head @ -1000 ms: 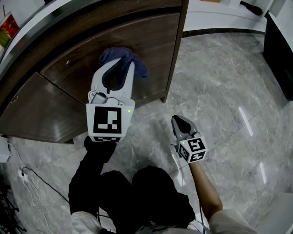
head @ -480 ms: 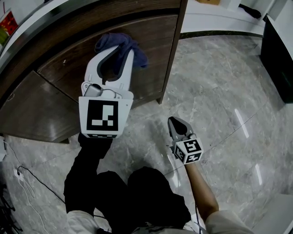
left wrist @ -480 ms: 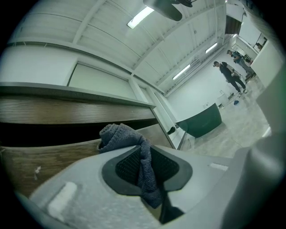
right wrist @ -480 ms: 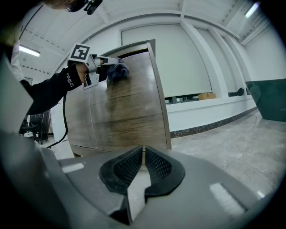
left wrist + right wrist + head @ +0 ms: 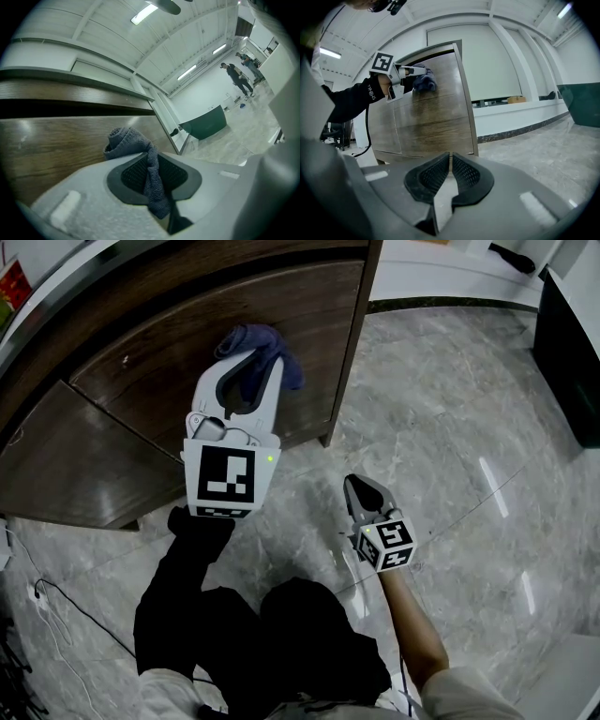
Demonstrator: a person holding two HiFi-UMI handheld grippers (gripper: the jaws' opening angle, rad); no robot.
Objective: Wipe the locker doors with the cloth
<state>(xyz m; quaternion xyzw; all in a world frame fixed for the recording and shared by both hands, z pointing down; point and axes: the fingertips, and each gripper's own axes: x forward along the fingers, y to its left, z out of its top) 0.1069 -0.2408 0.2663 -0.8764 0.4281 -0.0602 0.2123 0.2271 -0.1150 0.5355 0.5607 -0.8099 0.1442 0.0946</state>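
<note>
Between the jaws of the left tool [image 5: 152,168] hangs a dark blue-grey cloth [image 5: 129,143], pinched by the ribbed pads, with its bunched end spilling out past the tips. That bunch lies against the brown wood-grain locker door [image 5: 159,381], high on the panel and near its right-hand edge (the right gripper view shows the height best). Behind the jaws sits the left tool's marker cube [image 5: 228,479], carried on an arm in a black sleeve [image 5: 183,587]. To the left, a seam divides this panel from the neighbouring door [image 5: 66,456]. Well apart from the locker, the right tool [image 5: 366,491] is held low over the grey marble floor [image 5: 450,427], pointing toward the locker's corner; its jaws are closed together with nothing between them. In the far background of the left gripper view, people [image 5: 238,77] stand in a bright hall.
</note>
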